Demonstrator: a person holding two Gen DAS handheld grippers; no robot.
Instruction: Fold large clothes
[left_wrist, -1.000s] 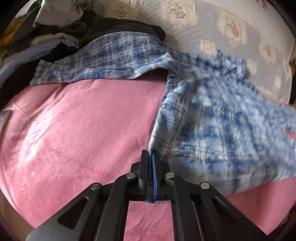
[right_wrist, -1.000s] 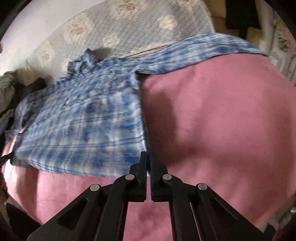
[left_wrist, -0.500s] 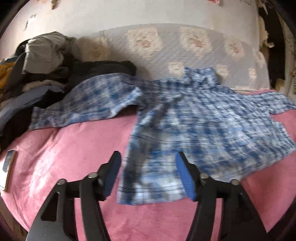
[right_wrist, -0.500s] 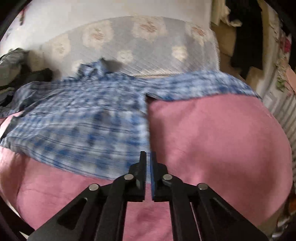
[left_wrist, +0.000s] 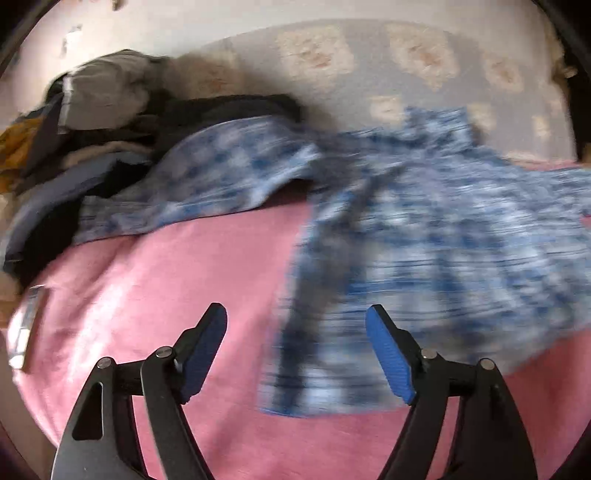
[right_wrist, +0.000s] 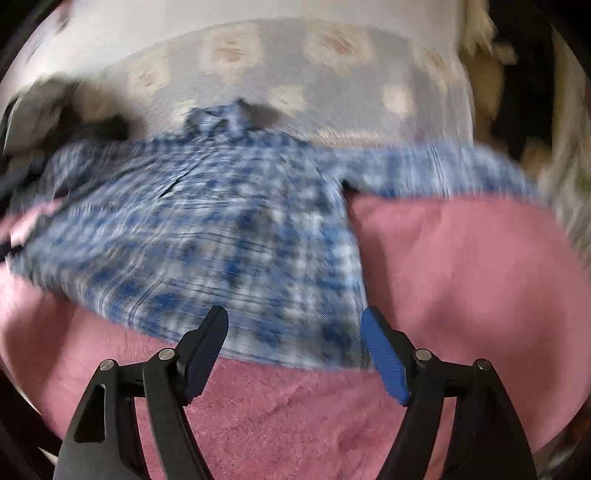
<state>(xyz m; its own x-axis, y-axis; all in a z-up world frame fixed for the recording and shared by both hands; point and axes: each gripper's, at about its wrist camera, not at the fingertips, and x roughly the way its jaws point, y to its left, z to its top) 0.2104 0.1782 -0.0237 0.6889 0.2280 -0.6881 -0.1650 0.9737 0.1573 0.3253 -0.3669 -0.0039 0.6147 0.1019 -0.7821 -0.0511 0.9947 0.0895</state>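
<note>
The left gripper and right gripper are both opening wide with nothing pinched; the blue plaid shirt lies spread just beyond their tips. Under it is a pink blanket, with a floral quilted cover behind and a heap of clothes far left.

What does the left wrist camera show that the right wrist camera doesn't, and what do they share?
Left wrist only: the left gripper, jaws opening, nothing between them; a small flat object at the blanket's edge.
Right wrist only: the right gripper, jaws opening above the hem; one sleeve stretched out sideways.
Both: the blue plaid shirt spread on the pink blanket, the quilted cover behind, the heap of clothes.
</note>
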